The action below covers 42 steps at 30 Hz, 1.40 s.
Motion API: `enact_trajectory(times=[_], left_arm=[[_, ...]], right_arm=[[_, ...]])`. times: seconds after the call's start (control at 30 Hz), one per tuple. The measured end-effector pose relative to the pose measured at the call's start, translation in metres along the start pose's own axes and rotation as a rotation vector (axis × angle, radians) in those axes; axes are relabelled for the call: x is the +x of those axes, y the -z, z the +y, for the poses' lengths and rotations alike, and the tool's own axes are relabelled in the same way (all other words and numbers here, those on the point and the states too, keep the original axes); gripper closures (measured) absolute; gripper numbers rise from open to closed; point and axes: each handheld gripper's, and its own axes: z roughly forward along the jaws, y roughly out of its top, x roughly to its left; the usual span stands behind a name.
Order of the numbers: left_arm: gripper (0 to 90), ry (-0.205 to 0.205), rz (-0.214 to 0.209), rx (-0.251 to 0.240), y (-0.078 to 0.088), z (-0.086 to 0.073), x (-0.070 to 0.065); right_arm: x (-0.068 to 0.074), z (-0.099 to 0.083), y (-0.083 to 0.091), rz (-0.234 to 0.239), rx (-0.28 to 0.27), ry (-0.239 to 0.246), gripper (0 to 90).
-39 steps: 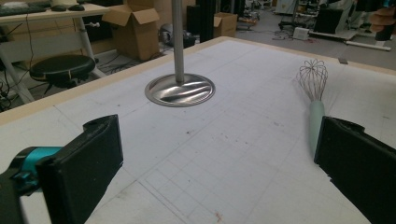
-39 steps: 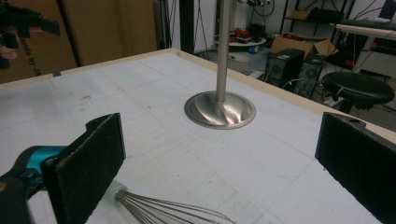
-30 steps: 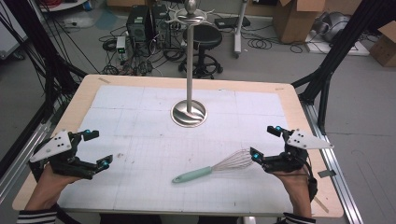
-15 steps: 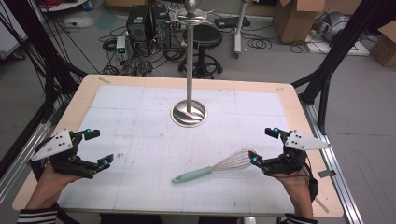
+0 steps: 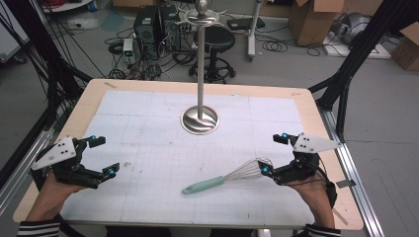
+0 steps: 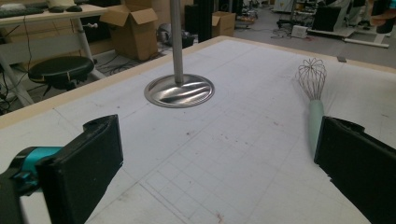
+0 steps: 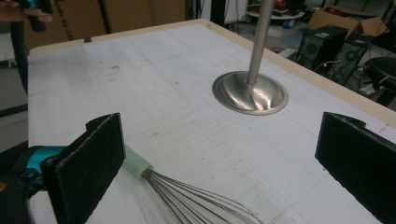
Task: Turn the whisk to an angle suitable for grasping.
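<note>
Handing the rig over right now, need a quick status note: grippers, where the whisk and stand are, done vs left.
Left gripper: open, empty, at the near left of the table, well away from the whisk.
Right gripper: open, empty, jaws right beside the whisk's wire end, not closed on it.
Whisk: lying flat on the white mat, near right of centre, mint-green handle pointing toward the left gripper, wires toward the right one.
Metal stand: upright at the far middle of the mat, hooks on top, nothing hung on them.
Done: nothing grasped yet.
Left: probably pick up the whisk and hang it on the stand.
</note>
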Motion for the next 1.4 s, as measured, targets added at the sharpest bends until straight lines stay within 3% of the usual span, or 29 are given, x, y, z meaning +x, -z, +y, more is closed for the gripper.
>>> enact_trajectory(times=[0.07,0.17,0.47,0.6,0.87,1.03,1.4], left_arm=[[1.7,-0.002,0.000,0.003,0.000,0.000,0.000],[1.7,-0.006,-0.005,0.014,0.000,0.001,0.000],[1.7,-0.004,0.000,0.012,0.000,0.001,0.000],[1.7,-0.003,0.000,0.011,0.000,0.001,0.000],[1.7,-0.002,0.003,0.014,-0.001,0.001,0.001],[1.7,-0.001,0.010,0.019,-0.001,0.000,0.001],[1.7,-0.002,0.003,0.018,-0.001,0.000,0.002]], right_arm=[[0.001,0.006,-0.002,0.028,0.018,0.016,0.3],[0.004,0.017,-0.010,0.092,0.090,0.064,0.3],[0.012,0.040,-0.034,0.170,0.224,0.179,0.3],[0.014,0.046,-0.041,0.196,0.250,0.186,0.3],[0.019,0.055,-0.064,0.260,0.340,0.259,0.3],[0.021,0.055,-0.078,0.292,0.394,0.263,0.3],[0.031,0.054,-0.103,0.364,0.483,0.326,0.3]])
